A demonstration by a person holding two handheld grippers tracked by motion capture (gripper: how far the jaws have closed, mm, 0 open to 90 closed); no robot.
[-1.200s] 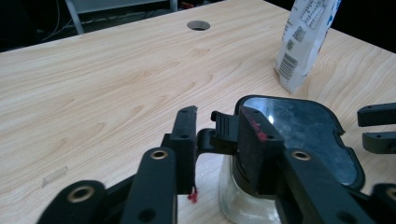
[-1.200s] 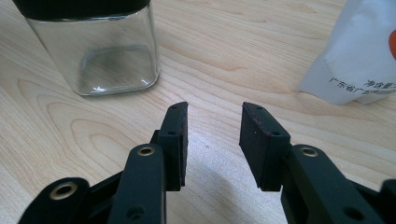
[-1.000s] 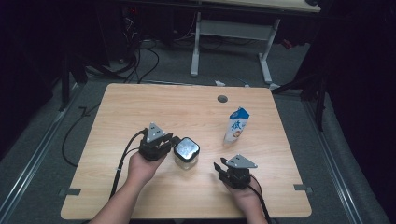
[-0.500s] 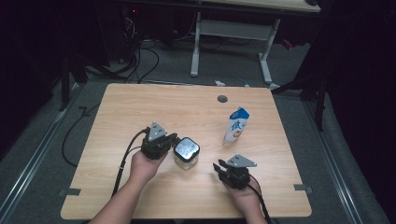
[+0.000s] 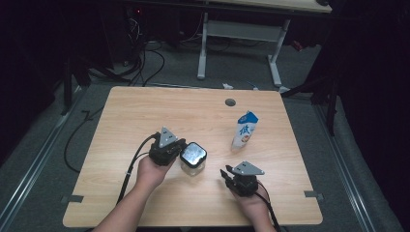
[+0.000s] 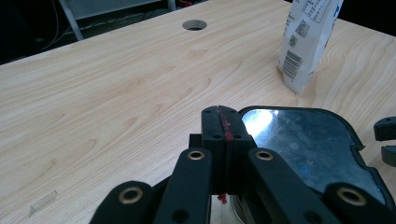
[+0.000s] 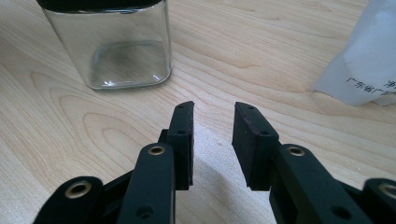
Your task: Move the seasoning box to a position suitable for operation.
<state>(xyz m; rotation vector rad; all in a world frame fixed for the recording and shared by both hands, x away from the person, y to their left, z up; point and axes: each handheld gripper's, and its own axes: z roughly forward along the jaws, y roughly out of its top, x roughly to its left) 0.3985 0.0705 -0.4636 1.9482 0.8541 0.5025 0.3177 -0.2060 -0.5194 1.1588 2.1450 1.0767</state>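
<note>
Left gripper [image 5: 180, 153] fingers pressed together, right gripper [image 5: 225, 174] fingers parted, both low

Table [image 5: 145, 116]: pale wood-grain top, smooth, satin sheen, round hole at upper right of centre. Jar [image 7: 112, 51]: clear glass, glossy, smooth walls; its lid [image 6: 308, 140] is glossy and mirror-like with a matt black plastic rim. Pouch [image 5: 244, 129]: white printed plastic film, slight gloss. Left gripper [image 6: 219, 122] and right gripper [image 7: 212, 121]: matt black plastic jaws, brass-coloured rivets, rougher rubbery pads. Plate [image 5: 247, 168] on right gripper: dull grey metal.
</note>
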